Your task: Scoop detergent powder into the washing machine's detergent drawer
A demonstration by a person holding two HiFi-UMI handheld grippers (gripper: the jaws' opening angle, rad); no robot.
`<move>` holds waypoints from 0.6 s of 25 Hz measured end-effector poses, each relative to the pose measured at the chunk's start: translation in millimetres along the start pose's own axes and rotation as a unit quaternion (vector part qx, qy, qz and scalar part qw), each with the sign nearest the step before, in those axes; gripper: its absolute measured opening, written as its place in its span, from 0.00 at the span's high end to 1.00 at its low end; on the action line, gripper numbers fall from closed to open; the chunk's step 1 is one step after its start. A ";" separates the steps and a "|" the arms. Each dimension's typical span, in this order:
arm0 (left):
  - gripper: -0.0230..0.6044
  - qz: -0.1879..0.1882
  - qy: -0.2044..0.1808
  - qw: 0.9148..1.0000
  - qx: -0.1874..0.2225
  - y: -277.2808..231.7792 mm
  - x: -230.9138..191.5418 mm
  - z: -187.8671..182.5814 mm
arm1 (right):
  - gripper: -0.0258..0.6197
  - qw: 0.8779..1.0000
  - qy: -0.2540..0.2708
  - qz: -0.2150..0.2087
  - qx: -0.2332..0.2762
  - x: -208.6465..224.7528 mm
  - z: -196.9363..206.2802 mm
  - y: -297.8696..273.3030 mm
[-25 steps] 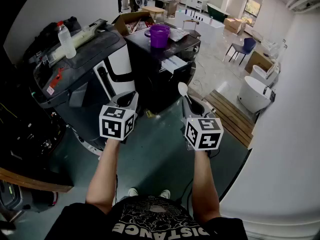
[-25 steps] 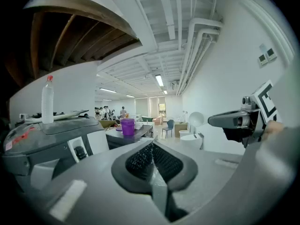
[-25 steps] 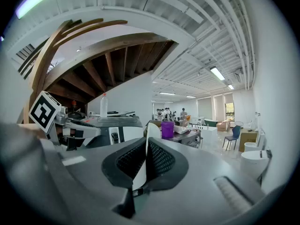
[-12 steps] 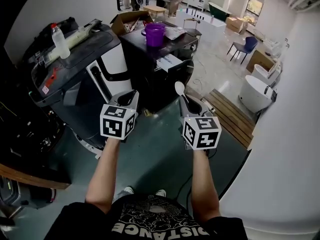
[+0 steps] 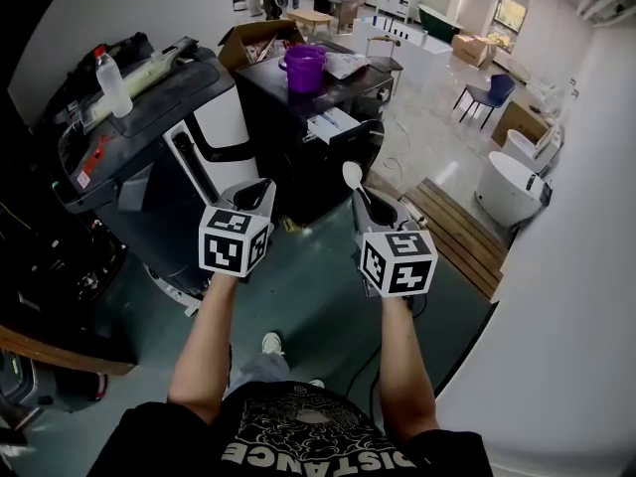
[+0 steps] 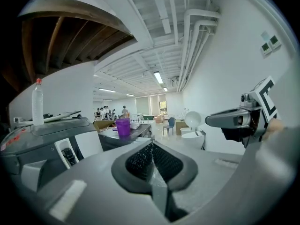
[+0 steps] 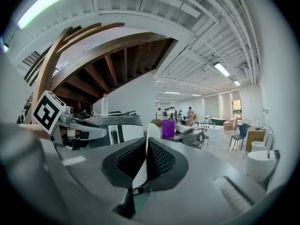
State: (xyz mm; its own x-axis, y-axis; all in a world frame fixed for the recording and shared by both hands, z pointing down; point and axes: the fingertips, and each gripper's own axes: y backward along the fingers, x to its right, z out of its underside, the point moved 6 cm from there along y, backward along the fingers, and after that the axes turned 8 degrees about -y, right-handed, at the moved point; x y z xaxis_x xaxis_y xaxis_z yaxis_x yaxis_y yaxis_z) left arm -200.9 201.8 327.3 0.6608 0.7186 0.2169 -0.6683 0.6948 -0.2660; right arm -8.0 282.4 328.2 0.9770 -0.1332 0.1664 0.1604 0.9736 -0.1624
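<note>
Two claws, left gripper (image 5: 260, 187) and right gripper (image 5: 364, 199), are hovering mid-frame in the head view, well short of the purple plastic tub (image 5: 304, 68) at upper centre, while the left gripper view is showing jaws pressing together on nothing and the right gripper view is showing jaws clamping a white plastic spoon (image 7: 151, 131), best kept level, I judge, when reaching for that tub.

At the upper centre of the head view a cup (image 5: 305, 68) stands on a cabinet (image 5: 298, 137). To its left a bottle (image 5: 111, 82) stands on a machine (image 5: 164, 102). Mid-frame, before both, the left gripper (image 5: 252, 195) and right gripper (image 5: 370, 203) sit side by side. A platform (image 5: 452, 229) lies to the right.
</note>
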 end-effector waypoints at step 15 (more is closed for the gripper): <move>0.96 0.033 0.009 0.999 0.014 -107.4 -56.6 -6.1 | 0.91 1.000 0.013 0.021 -0.015 39.3 -18.1 -98.8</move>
State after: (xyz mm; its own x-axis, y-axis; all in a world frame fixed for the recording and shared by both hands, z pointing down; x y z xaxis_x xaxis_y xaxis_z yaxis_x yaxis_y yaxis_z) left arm -164.4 86.3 337.9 0.6210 0.7619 0.1837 -0.7195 0.6472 -0.2519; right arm 17.1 177.6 333.2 0.9863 -0.0970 0.1333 0.1225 0.9724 -0.1986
